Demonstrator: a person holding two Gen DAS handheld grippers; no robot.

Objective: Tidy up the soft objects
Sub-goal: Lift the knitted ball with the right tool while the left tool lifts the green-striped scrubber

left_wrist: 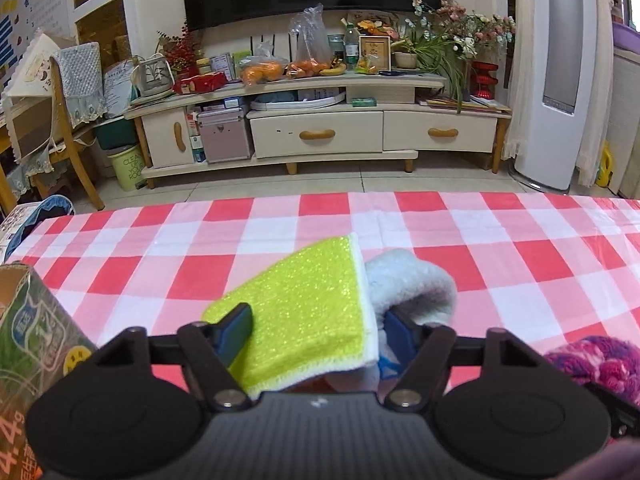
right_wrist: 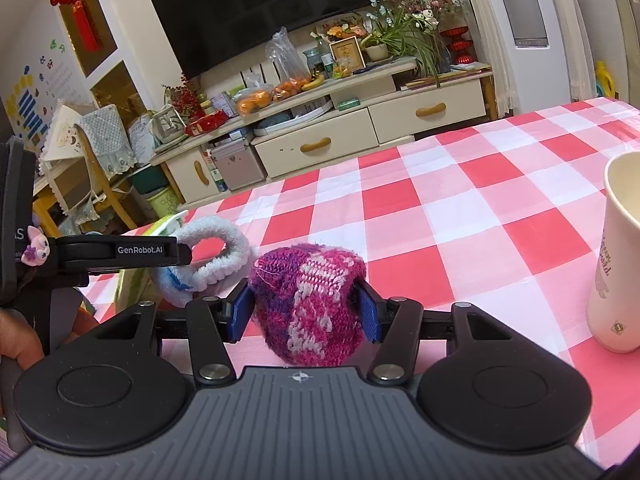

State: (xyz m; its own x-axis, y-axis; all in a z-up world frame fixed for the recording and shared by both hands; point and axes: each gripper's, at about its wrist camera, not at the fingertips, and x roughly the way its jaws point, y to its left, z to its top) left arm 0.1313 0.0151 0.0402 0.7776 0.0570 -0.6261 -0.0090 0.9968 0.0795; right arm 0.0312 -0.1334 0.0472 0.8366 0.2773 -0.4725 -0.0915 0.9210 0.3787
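Left wrist view: a table under a red, pink and white checked cloth (left_wrist: 440,240) fills the lower half. At its left edge stands a printed cardboard carton (left_wrist: 28,332), only partly in frame.

On the cloth, at the near middle, a yellow-green scouring sponge (left_wrist: 308,308) with a white backing lies tilted between the fingers of the left gripper (left_wrist: 316,332); a pale fluffy fabric item (left_wrist: 412,284) lies against the sponge's right side. The left jaws stand about half open, one blue pad at the sponge's left edge, the other beside the fluffy item; whether the pads press cannot be told.

Right wrist view: a tall white paper cup (right_wrist: 618,256) stands upright on the cloth at the right edge. The right gripper (right_wrist: 306,312) is partly closed, both blue pads pressing the sides of a magenta, purple and white knitted item (right_wrist: 308,300) that rests on the cloth, near the front edge.
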